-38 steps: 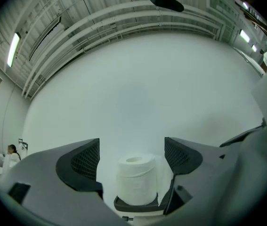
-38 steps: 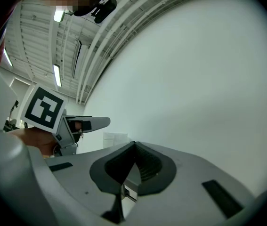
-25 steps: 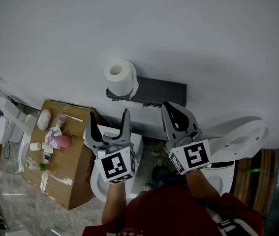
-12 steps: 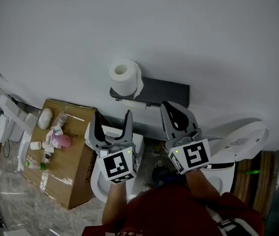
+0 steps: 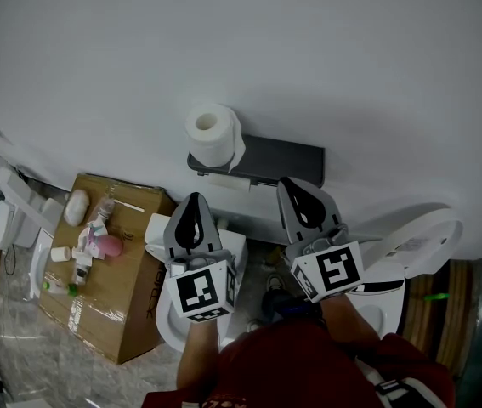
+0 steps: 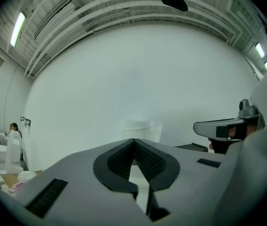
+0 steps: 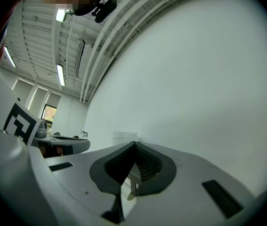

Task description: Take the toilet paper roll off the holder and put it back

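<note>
Roll and hand-held grippers are well apart in the head view. One toilet paper roll sits at the left end of one dark holder on the white wall. Its core hole faces this camera, so I judge its long axis to be upright, not lying along the wall. The left hand-held gripper points at the wall from below the roll in the picture, and the roll lies straight ahead of it, a touch to its right. The right hand-held gripper aims at the holder's plain right part, with the roll ahead and off to its left. By my eye the left one is nearer and better lined up. Two hand-held grippers in all, and one cardboard box on the floor to the left.

From the left gripper view, the left hand-held gripper has just closed its jaws: the ribbed pads meet with nothing between them. The pale roll shows just past the tips, seen side-on, with the holder running off to the right.

From the right gripper view, the right hand-held gripper is likewise pressed together and empty. The roll shows small, beyond the tips and slightly left of them.
</note>
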### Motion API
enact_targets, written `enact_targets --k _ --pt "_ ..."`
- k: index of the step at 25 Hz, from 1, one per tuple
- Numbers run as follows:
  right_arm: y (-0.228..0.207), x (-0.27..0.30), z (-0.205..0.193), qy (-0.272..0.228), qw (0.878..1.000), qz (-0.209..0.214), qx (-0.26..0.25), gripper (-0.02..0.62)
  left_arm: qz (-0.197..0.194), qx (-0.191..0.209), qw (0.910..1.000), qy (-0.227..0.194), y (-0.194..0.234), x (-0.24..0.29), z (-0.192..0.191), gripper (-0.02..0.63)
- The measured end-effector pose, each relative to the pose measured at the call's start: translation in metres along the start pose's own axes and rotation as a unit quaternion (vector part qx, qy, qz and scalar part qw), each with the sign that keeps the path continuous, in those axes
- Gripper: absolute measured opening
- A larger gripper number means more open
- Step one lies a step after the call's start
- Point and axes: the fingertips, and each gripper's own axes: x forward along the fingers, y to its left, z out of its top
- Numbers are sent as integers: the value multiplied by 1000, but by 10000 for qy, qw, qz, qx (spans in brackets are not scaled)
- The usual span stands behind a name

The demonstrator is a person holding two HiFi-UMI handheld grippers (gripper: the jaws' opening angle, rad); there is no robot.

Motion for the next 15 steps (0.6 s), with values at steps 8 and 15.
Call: enact_targets --k 8,15 --pt "0 -4 -1 7 10000 -42 -37 8 13 -24 10000 -38 -3 -2 6 15" --pt "3 -4 2 11 10000 14 -61 8 -45 -11 9999 -96 -5 -3 6 15"
